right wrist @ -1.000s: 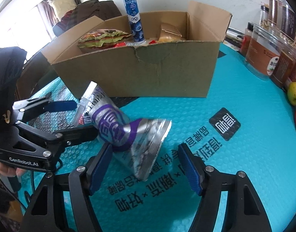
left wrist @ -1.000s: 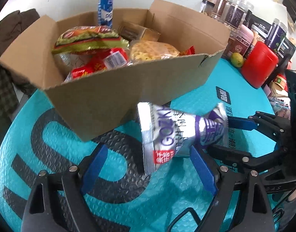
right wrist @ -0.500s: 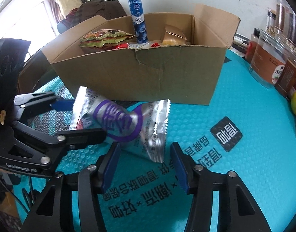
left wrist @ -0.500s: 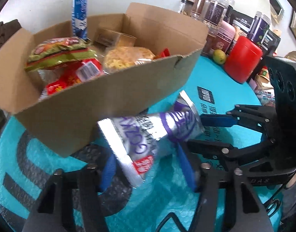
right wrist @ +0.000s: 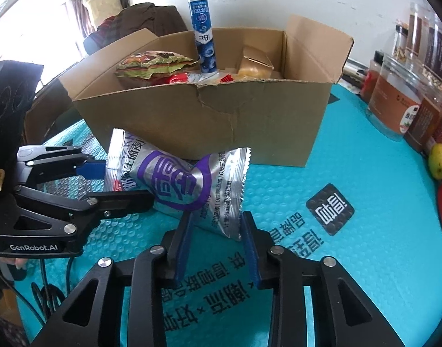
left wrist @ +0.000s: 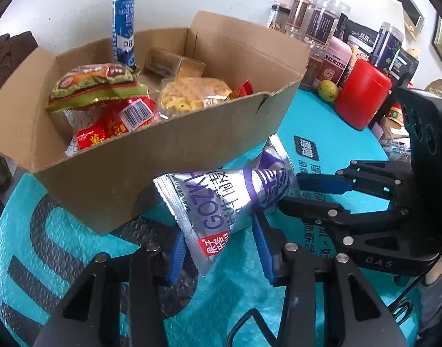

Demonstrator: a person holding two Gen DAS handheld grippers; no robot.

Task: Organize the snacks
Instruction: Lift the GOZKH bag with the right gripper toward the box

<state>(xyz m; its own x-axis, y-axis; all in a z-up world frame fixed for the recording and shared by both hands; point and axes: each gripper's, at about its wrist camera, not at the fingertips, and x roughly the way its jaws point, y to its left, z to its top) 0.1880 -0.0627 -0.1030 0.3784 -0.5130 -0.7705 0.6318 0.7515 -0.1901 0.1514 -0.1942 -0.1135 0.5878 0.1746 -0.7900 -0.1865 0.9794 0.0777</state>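
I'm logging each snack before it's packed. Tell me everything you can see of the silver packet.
The silver packet is a crinkled foil pouch with purple print, a red corner badge and crimped end seals. It lies in front of the box, over the teal mat. The left gripper and right gripper each have one end between closing jaws, pads at or near the foil, the middle pinched and twisted.

Both grippers closing on one silver snack packet (left wrist: 223,202), one at each end.

The left gripper (left wrist: 219,244) tilts steeply down, its blue pads (left wrist: 174,253) either side of the packet's near end and drawing in on it. The right gripper (right wrist: 216,243) tilts down likewise and comes at the packet's other end, its jaws narrowing with the crimped foil edge between them. The two grippers' fingers nearly cross just beside the packet.
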